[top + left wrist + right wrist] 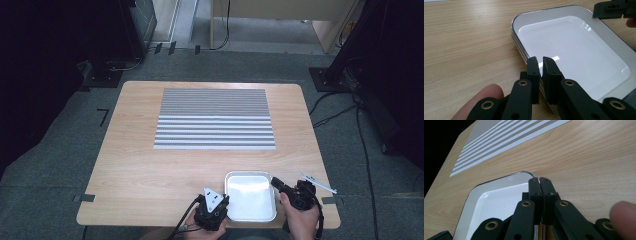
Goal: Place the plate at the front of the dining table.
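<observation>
While both hands rested at the table's near edge in the high view, the white tray (250,196) sat between the left gripper (214,202) and right gripper (276,183). Each gripper view showed its jaws pinching the tray's rim.

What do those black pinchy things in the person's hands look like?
Both are black. The left gripper has a grey three-cornered plate on top and a black cable trailing behind. The right gripper has a black cable too. Each has two flat, blocky jaws on jointed bars with round brass-coloured rivets. No sleeves show.
</observation>
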The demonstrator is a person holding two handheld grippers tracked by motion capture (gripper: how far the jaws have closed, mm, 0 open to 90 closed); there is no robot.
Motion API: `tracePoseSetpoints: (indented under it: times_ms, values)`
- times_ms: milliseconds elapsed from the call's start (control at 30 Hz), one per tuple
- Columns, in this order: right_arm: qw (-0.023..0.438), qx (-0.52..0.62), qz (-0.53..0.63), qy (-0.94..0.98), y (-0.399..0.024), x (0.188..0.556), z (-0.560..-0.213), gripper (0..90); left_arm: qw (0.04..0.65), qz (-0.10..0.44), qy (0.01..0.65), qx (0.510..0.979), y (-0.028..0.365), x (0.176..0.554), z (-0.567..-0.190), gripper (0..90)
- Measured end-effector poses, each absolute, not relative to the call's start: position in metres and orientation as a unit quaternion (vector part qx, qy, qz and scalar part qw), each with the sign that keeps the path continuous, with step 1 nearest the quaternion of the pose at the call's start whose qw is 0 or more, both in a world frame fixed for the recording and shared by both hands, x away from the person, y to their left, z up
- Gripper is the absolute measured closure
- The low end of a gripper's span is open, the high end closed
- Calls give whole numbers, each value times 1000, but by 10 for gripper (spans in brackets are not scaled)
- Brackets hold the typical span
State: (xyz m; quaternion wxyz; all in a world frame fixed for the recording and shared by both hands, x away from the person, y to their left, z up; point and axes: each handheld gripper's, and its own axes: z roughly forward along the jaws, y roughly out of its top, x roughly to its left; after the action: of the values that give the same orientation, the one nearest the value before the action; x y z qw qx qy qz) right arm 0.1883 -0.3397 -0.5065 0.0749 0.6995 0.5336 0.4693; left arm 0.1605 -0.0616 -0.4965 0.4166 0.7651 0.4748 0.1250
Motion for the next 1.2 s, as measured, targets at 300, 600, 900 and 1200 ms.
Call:
tracePoseSetpoints:
  times_ms: [300, 600, 900, 1200]
  values:
    - [67, 706, 498, 500, -348, 183, -498, 900, 427, 128, 468, 763, -67, 161, -496, 852]
    - [81, 707, 503, 491, -355, 181, -496, 900, 428, 111, 455, 773, -73, 159, -497, 777]
    - [128, 706, 491, 494, -356, 178, -493, 900, 425, 102, 443, 783, -78, 159, -498, 727]
    - [119, 700, 497, 499, -366, 179, -492, 900, 428, 104, 444, 780, -78, 160, -498, 710]
